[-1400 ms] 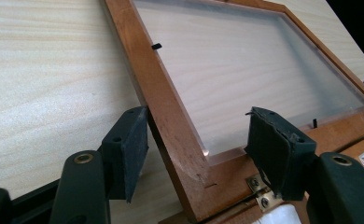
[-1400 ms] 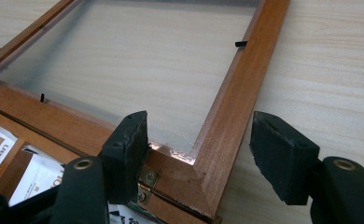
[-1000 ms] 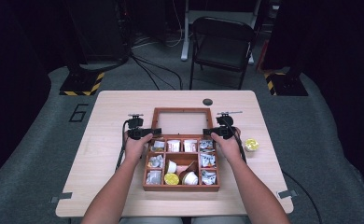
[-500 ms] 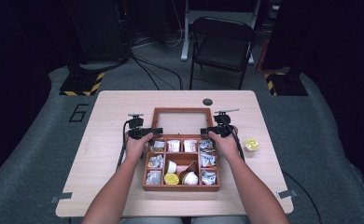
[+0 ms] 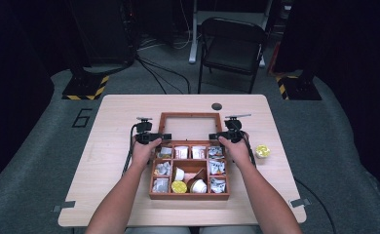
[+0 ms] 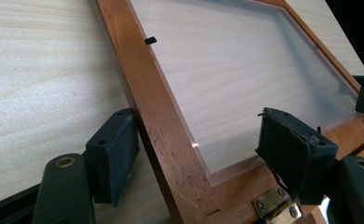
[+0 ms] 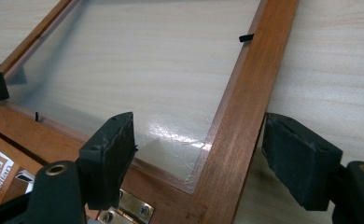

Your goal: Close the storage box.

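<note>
A wooden compartment box (image 5: 189, 196) holds creamer cups and packets. Its glass-paned lid (image 5: 190, 115) lies flat on the table behind it, hinged at the box's far edge. My left gripper (image 5: 160, 137) straddles the lid's left rail (image 6: 157, 116) near the hinge (image 6: 273, 207). Its jaws have just been opening, and the right pad (image 6: 292, 154) stands well off the wood. My right gripper (image 5: 217, 136) straddles the right rail (image 7: 241, 121). Its jaws have also just been opening, with a gap on both sides of the rail.
A small yellow cup (image 5: 262, 151) sits on the table right of the box. A black round object (image 5: 217, 106) lies near the far edge. Beyond the table stands a folding chair (image 5: 232, 44). Cables trail from both grippers.
Both hands keep their places at the lid's near corners. The lid and the box look unmoved from above.
</note>
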`<state>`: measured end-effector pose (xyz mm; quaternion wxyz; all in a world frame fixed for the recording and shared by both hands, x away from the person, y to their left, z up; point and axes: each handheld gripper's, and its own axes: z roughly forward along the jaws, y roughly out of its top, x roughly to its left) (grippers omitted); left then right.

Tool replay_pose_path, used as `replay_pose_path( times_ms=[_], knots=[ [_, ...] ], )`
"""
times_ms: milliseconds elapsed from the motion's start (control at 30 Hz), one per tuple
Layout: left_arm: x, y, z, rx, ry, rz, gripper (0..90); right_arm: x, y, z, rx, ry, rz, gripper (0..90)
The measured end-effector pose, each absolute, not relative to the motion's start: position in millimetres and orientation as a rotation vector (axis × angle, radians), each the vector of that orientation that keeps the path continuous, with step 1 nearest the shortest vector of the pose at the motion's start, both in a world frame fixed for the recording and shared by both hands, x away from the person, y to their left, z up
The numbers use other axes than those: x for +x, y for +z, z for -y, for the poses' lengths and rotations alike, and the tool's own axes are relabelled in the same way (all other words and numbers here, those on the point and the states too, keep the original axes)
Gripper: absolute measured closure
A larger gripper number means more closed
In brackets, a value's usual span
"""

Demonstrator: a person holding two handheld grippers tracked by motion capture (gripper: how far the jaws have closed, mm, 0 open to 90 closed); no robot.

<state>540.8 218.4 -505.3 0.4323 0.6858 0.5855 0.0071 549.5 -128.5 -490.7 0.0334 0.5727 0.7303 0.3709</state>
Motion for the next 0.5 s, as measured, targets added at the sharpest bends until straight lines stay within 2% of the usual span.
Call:
replay_pose_path(
  times_ms=[500],
  knots=[
    [544.8, -510.3, -217.9, 1.684, -0.017, -1.450, 26.9, 552.2, -493.7, 126.9, 1.845, 1.192, -2.242, 24.5]
  ],
)
